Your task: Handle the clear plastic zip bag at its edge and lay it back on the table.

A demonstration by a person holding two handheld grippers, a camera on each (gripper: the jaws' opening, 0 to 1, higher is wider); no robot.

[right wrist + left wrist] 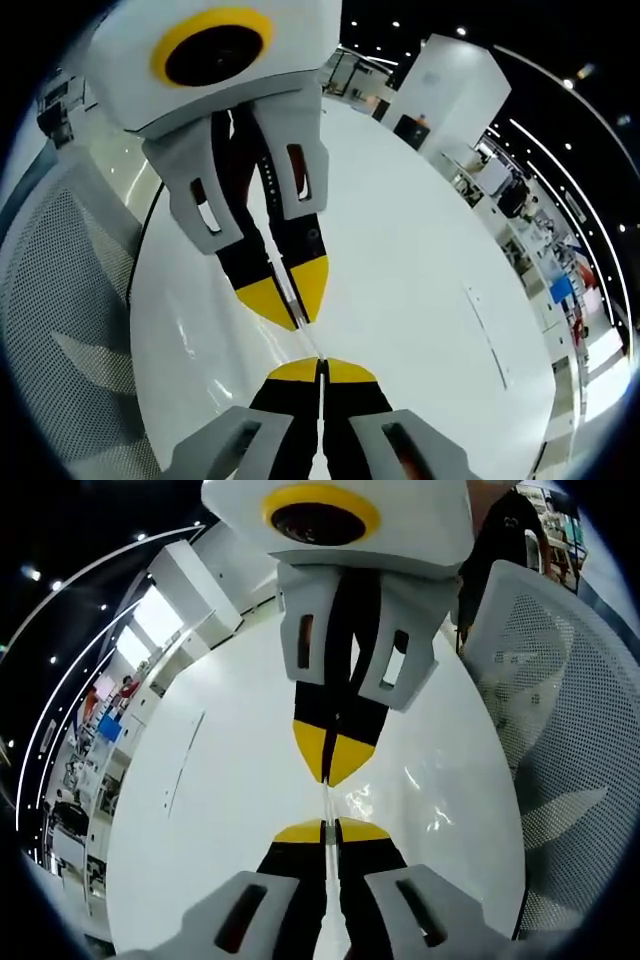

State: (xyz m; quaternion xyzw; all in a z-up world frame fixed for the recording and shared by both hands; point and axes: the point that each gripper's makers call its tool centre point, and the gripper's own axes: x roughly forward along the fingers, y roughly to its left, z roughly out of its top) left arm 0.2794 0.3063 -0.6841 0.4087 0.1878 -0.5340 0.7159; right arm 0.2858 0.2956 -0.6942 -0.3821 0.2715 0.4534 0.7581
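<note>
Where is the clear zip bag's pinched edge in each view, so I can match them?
Left gripper view: bag edge at lower centre, a thin strip running between the left tool and the right tool.
Right gripper view: same edge at lower centre, between both tools.
Shared landmark: white mesh chair.
</note>
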